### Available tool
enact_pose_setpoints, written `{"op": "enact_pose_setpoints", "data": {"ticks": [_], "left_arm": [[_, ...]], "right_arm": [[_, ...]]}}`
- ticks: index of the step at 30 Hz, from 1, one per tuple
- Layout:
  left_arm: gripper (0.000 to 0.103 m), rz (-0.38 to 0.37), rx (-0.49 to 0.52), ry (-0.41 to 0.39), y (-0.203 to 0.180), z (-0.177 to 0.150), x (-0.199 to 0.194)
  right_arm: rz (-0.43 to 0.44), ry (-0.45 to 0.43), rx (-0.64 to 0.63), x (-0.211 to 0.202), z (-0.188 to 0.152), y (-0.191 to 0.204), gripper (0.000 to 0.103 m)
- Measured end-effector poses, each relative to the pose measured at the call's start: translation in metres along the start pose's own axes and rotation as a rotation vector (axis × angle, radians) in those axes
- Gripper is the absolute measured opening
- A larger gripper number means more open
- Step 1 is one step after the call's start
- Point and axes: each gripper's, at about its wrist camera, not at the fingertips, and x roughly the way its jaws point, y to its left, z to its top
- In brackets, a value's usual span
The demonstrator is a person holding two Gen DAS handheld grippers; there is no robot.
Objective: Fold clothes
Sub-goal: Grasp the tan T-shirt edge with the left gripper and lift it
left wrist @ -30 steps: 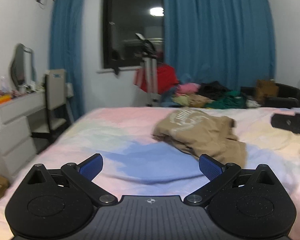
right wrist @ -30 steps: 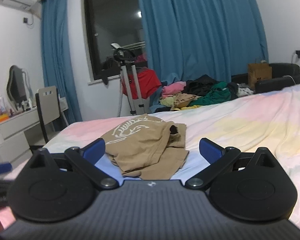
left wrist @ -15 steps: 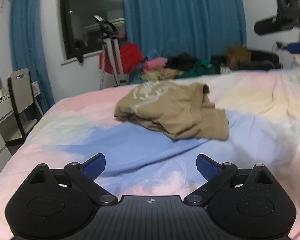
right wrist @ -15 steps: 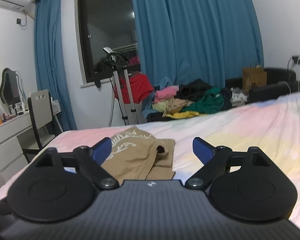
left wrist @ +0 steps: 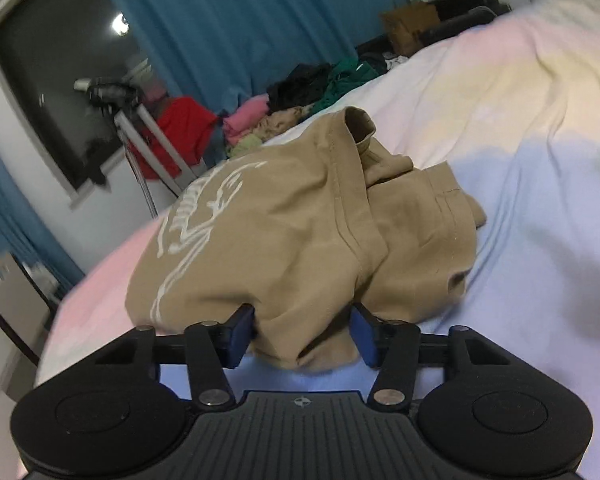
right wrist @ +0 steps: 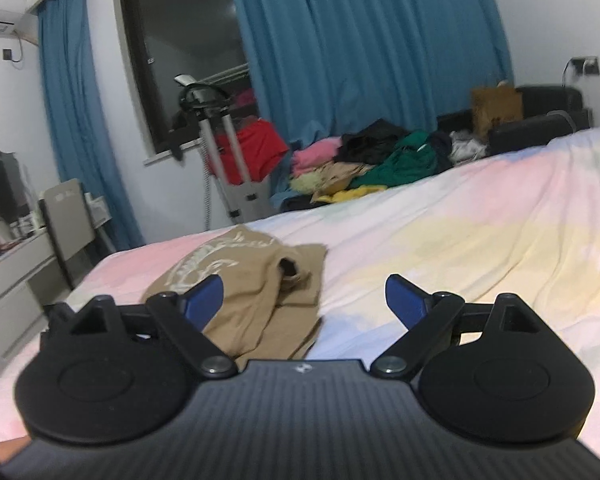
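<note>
- Tan T-shirt: crumpled in a heap with its white print showing, lying on the pastel bedsheet. Nothing on it is folded yet; sleeve and hem edges lie bunched over one another.
- My left gripper: the near lump of the shirt sits between my two blue pads. The jaws are closing on it; both pads appear to touch the cloth at either side, but I cannot tell that they are pinching it firmly yet.
- My right gripper: fingers spread wide, nothing between them. The shirt lies ahead and toward my left finger, which overlaps it in view; whether it touches I cannot tell.
- Progress, my judgement: very start. First grasp is under way; spreading flat, folding and setting aside all remain.
- Beyond my fingertips: a pile of mixed clothes off the far edge of the bed, below the blue curtain, presumably waiting their turn.
</note>
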Motion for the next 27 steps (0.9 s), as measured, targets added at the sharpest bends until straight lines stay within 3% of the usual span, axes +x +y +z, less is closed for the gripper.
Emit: {"op": "enact_pose_setpoints", "data": {"ticks": [2,3,5,14,21,27], "left_arm": [[0.032,-0.016,-0.066,-0.006,0.009,0.002,0.002],[0.019,-0.02,-0.112,-0.014,0.017,0.002,0.0],[0.012,-0.024,-0.215,-0.045,0.038,0.002,-0.011],[0.01,-0.038,-0.614,-0.237,0.143,-0.022,-0.118],[0.01,-0.074,-0.668,-0.356,0.186,-0.045,-0.214],[0.009,-0.123,-0.786,-0.565,0.201,-0.074,-0.296]], "right_arm": [[0.02,0.002,0.001,0.007,-0.001,-0.001,0.097],[0.038,0.009,0.014,0.011,-0.003,-0.001,0.103],[0.057,0.027,0.026,0.016,-0.006,-0.001,0.103],[0.075,0.049,-0.03,0.017,-0.017,0.019,0.103],[0.167,0.048,-0.135,-0.009,-0.028,0.058,0.103],[0.234,0.043,-0.187,-0.055,-0.036,0.096,0.103]]}}
